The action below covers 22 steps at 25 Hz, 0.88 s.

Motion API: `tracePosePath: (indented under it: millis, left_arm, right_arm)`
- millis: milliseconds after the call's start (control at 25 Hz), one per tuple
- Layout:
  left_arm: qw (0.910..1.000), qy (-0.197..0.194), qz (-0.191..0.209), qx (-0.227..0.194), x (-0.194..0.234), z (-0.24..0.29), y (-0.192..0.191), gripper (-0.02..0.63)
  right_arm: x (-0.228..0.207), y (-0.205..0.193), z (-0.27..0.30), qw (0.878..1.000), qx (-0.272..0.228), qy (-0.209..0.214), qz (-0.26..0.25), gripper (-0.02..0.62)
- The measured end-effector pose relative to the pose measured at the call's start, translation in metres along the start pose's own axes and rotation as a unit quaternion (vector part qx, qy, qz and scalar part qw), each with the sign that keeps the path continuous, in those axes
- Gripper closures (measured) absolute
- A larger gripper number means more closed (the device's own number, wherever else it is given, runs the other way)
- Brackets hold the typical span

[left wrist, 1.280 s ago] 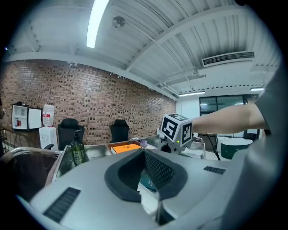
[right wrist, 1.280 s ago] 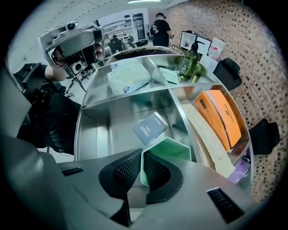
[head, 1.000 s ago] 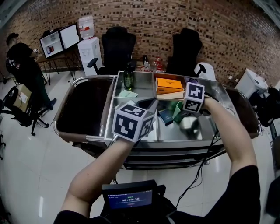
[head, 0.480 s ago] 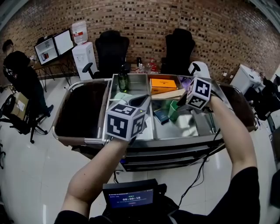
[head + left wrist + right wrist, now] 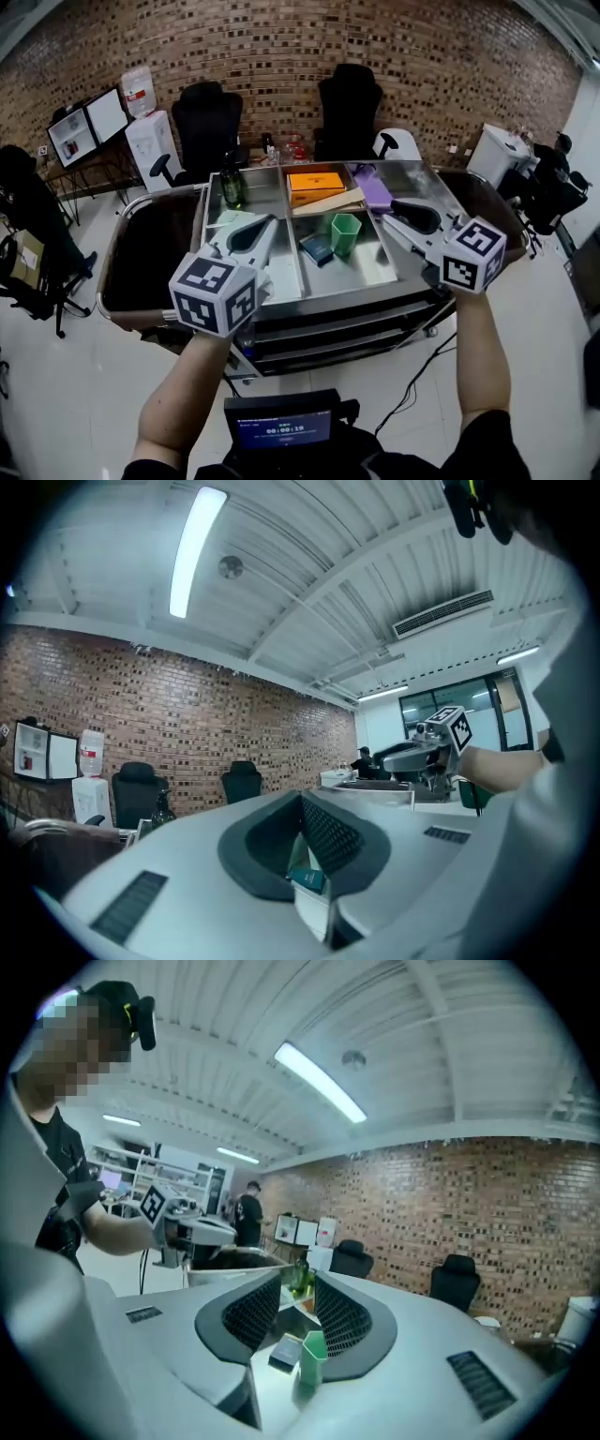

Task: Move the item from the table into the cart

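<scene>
a green cup [image 5: 345,233] stands upright in the cart [image 5: 403,272], in the steel compartment between the two sets of fingers. a dark blue box [image 5: 317,248] lies flat just beside it, on the side toward the left fingers. which of the cart's things is the one being moved i cannot tell.

the right gripper [image 5: 405,214] hangs over the cart's right part with its fingers moderately apart and nothing between the pads. in the right gripper view the cup [image 5: 310,1358] and the box [image 5: 284,1355] show through the gap, down beyond the fingertips and apart from them.

the left gripper [image 5: 253,232] hangs over the cart's left part, its fingers a narrow way apart and holding nothing. in the left gripper view only the box [image 5: 307,878] shows through the gap, well below.

past both sets of fingertips, an orange box [image 5: 315,181] lies in the rear compartment. a purple thing [image 5: 375,190] lies just beyond the right fingers. a dark bottle [image 5: 232,181] stands upright beyond the left fingers, and a pale sheet [image 5: 230,217] lies close by their tips.

farther out, two black chairs [image 5: 206,122] stand before the brick wall [image 5: 281,47].
</scene>
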<state>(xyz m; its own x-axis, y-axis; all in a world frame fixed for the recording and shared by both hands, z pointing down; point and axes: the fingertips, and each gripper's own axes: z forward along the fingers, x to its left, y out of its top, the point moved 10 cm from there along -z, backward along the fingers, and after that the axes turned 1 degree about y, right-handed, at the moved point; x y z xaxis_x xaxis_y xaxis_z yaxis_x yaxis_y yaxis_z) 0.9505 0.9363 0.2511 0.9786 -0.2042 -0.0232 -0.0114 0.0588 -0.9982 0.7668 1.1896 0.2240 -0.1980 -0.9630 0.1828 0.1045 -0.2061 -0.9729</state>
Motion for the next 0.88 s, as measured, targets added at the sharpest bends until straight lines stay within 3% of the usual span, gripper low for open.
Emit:
tracePosePath:
  millis: [200, 240, 320, 560, 680, 880]
  left_arm:
    - [0.9998, -0.002, 0.005, -0.021, -0.013, -0.021, -0.008, 0.606]
    - [0.9997, -0.004, 0.000, -0.025, -0.016, -0.026, -0.010, 0.606]
    - [0.9995, -0.010, -0.006, -0.030, -0.021, -0.037, -0.014, 0.606]
    - [0.9982, 0.010, 0.001, -0.059, -0.037, -0.081, -0.028, 0.606]
    - [0.9974, 0.033, -0.009, -0.063, -0.035, -0.092, -0.041, 0.606]
    - [0.9977, 0.038, -0.001, -0.057, -0.035, -0.094, -0.051, 0.606]
  right_arm:
    - [0.035, -0.017, -0.044, 0.994, -0.074, -0.072, 0.032, 0.495]
    - [0.043, -0.022, -0.049, 0.992, -0.087, -0.079, 0.043, 0.495]
    - [0.058, -0.030, -0.056, 0.987, -0.117, -0.081, 0.075, 0.578]
    - [0.099, -0.035, -0.079, 0.972, -0.175, -0.126, 0.090, 0.586]
    - [0.113, -0.038, -0.084, 0.971, -0.181, -0.137, 0.077, 0.586]
    - [0.117, -0.052, -0.083, 0.970, -0.170, -0.150, 0.090, 0.586]
